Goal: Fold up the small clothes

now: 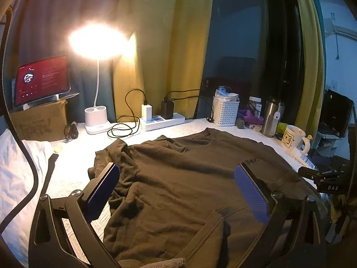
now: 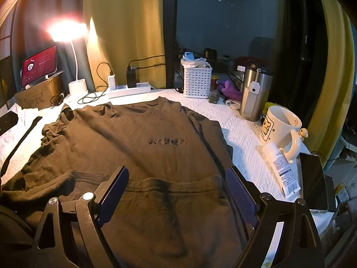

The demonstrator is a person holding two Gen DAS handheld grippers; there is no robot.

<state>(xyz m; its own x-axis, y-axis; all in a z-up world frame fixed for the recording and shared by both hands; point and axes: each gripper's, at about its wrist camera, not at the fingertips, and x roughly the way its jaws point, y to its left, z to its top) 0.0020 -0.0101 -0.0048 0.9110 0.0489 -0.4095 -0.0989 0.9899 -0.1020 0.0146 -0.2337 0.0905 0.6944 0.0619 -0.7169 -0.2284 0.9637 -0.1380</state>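
Now, shirt: brown T-shirt (image 2: 156,138) lies flat ahead of me, collar far.
Left gripper (image 1: 176,192): wide open, empty.
Right gripper (image 2: 177,192): wide open, empty, over folded hem.

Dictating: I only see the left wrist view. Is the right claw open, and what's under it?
Observer: The right claw is open and grips nothing. It is over the folded-up hem of the brown T-shirt.
Operator: What's beside the mug on that side?
Observer: A white tube lies flat by the mug, with one end at the handle.
Operator: Anything beyond it?
Observer: A dark flat device lies just right of the tube.
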